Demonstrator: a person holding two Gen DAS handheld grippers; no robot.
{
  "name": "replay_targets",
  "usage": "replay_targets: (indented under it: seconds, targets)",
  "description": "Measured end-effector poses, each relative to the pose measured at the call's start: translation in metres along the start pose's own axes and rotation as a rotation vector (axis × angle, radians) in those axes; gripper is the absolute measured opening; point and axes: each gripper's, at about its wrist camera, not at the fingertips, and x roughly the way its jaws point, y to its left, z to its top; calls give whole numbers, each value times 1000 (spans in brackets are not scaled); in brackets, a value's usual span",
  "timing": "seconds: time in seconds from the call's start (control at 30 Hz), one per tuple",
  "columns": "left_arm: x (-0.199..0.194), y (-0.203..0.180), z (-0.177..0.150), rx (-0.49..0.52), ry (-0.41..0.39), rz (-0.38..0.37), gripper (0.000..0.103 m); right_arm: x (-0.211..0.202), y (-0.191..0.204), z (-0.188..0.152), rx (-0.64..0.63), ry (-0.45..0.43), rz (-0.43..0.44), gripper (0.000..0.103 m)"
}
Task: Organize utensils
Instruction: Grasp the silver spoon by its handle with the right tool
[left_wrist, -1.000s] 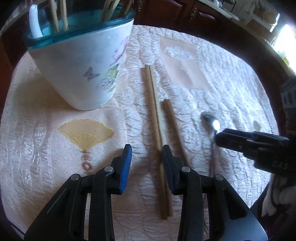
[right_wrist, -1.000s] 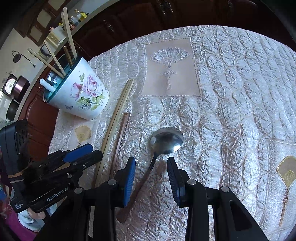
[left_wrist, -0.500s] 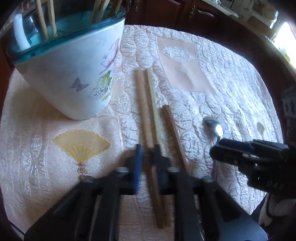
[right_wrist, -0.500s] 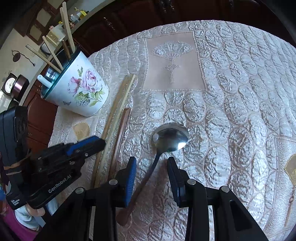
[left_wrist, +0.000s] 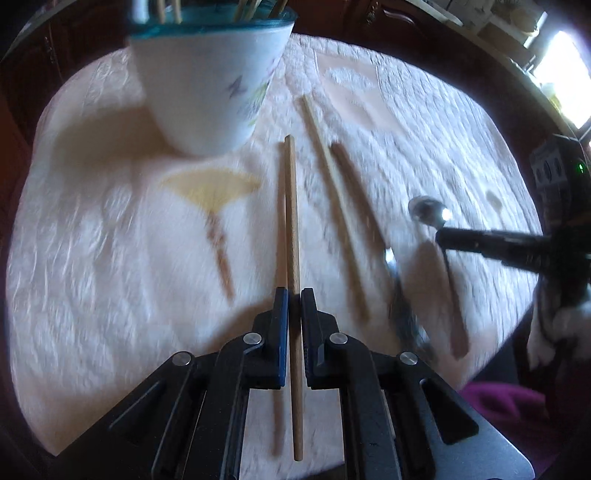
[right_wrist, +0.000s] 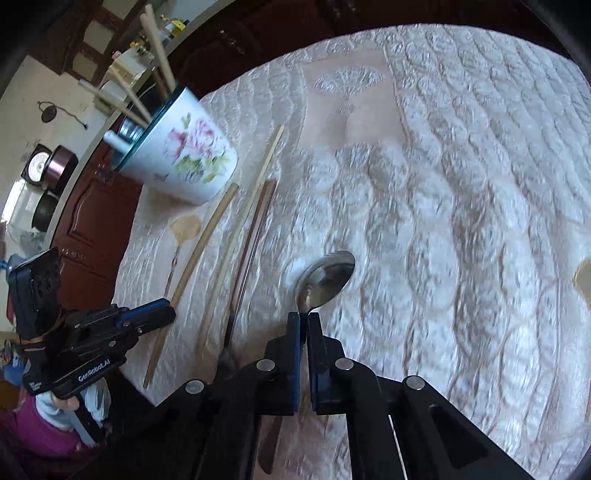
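Observation:
My left gripper (left_wrist: 294, 295) is shut on a pale wooden chopstick (left_wrist: 291, 221), which points toward the floral cup (left_wrist: 210, 81) and casts a thin shadow on the cloth beside it. A second pale chopstick (left_wrist: 328, 184) and a dark brown one (left_wrist: 354, 192) lie to its right. My right gripper (right_wrist: 303, 317) has its jaws closing tight on the handle of a metal spoon (right_wrist: 325, 280), just behind the bowl. The right wrist view also shows the left gripper (right_wrist: 162, 314), its chopstick (right_wrist: 199, 251) and the cup (right_wrist: 181, 158), which holds several sticks.
A quilted cream tablecloth (right_wrist: 461, 184) with fan motifs covers the table. A thin metal utensil (left_wrist: 397, 280) lies beside the dark chopstick. Dark wooden cabinets (right_wrist: 92, 229) stand past the table's edge. A person's magenta sleeve (right_wrist: 40, 432) shows at the lower left.
The left gripper closed on one pale chopstick and carried it left, away from its twin. The right gripper sank and closed on the spoon's handle.

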Motion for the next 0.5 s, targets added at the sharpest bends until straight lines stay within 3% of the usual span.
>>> replay_targets:
  seconds: [0.23,0.37,0.5]
  targets:
    - [-7,5,-15,22,20,-5,9,-4,-12,-3,45,-15,35,9]
    - [-9,7,10,-5,-33,-1,28,-4,-20,11,68,-6,80,25]
    - [3,3,39,3,-52,11,31,-1,-25,15,65,-1,128,26]
